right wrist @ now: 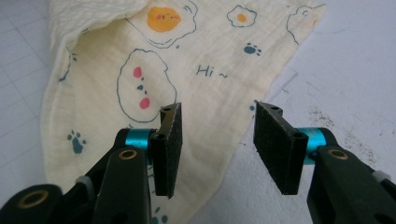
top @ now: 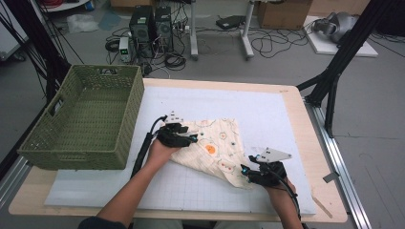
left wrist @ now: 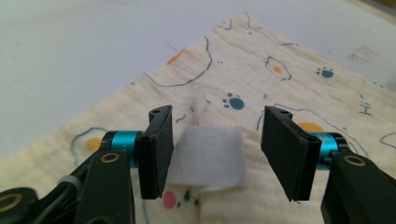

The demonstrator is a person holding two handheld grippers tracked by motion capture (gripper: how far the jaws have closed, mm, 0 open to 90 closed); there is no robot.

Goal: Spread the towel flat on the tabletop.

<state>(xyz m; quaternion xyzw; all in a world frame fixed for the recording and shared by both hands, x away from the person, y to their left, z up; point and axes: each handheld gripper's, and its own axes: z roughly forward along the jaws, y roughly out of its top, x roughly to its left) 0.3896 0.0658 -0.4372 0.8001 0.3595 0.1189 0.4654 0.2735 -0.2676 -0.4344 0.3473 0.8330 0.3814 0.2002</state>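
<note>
A cream cloth (top: 217, 143) printed with fried eggs and paw marks lies partly folded on the white mat (top: 267, 109). My left gripper (top: 191, 138) is at the cloth's left edge with its jaws open. In the left gripper view the gripper (left wrist: 215, 142) stands over the cloth (left wrist: 261, 65), and a small white label (left wrist: 210, 161) lies between the pads without being pressed. My right gripper (top: 246, 171) is at the cloth's near right corner. In the right gripper view it (right wrist: 215, 140) is open above the cloth's edge (right wrist: 140, 70), holding nothing.
A green woven basket (top: 125, 129) stands at the table's left, close to the left forearm. The mat's grid surface (top: 200, 191) stretches toward the front edge. Computers and cables sit on the floor behind the table.
</note>
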